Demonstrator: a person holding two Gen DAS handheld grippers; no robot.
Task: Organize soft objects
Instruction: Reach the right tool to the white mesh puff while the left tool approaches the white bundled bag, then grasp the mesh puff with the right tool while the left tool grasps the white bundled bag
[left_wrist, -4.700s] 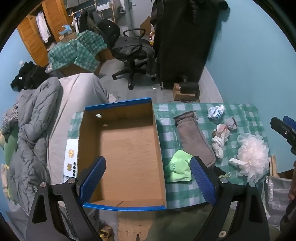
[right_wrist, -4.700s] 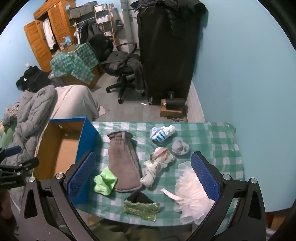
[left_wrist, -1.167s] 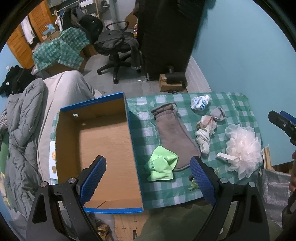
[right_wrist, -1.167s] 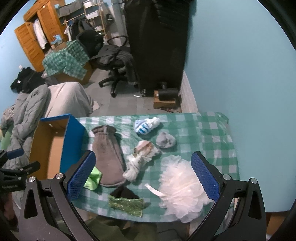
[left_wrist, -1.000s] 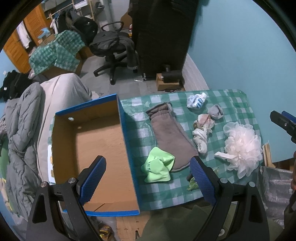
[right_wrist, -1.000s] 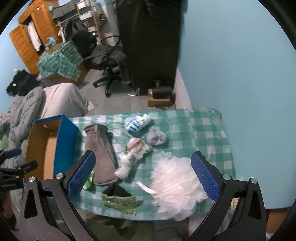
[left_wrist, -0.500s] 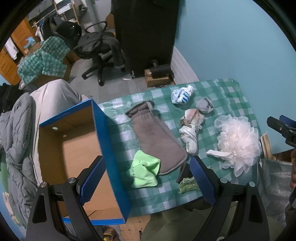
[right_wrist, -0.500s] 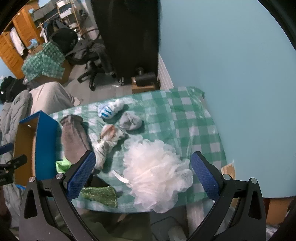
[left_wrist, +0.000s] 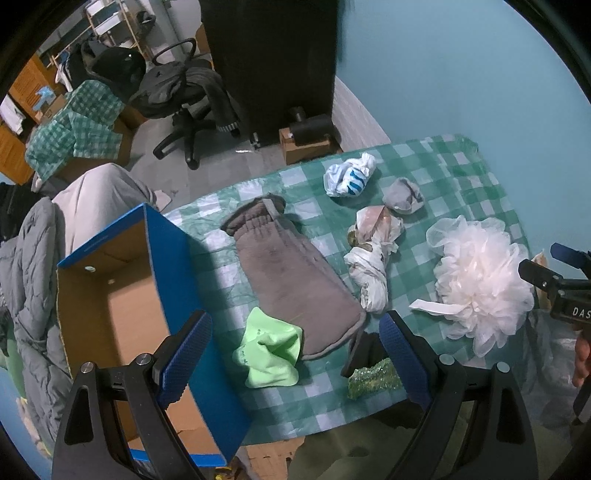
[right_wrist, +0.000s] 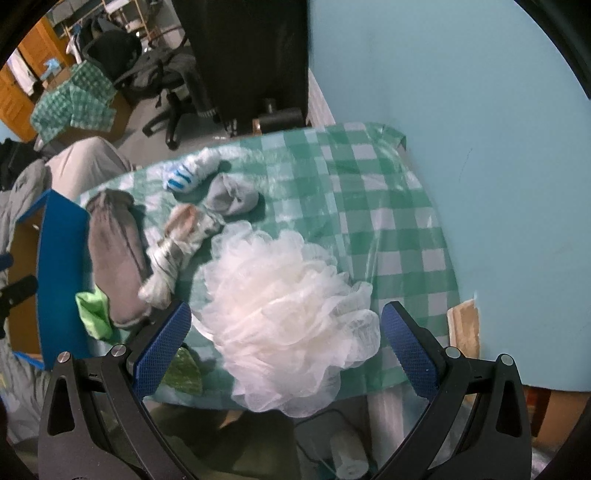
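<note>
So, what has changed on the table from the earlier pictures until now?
Only the grippers moved. The right gripper came in over the white bath pouf, open around it without gripping. The left gripper swung right, away from the cardboard box, and stays open. The soft items lie unmoved.

My right tongs (right_wrist: 284, 347) hang spread wide over the pale bath pouf (right_wrist: 284, 317), which sits between the blue pads near the tabletop (right_wrist: 388, 229) edge. Left of it I see a knotted white bundle (right_wrist: 173, 258), a grey mitt (right_wrist: 114, 254), a green cloth (right_wrist: 94, 312) and the blue box (right_wrist: 62, 273).
</note>
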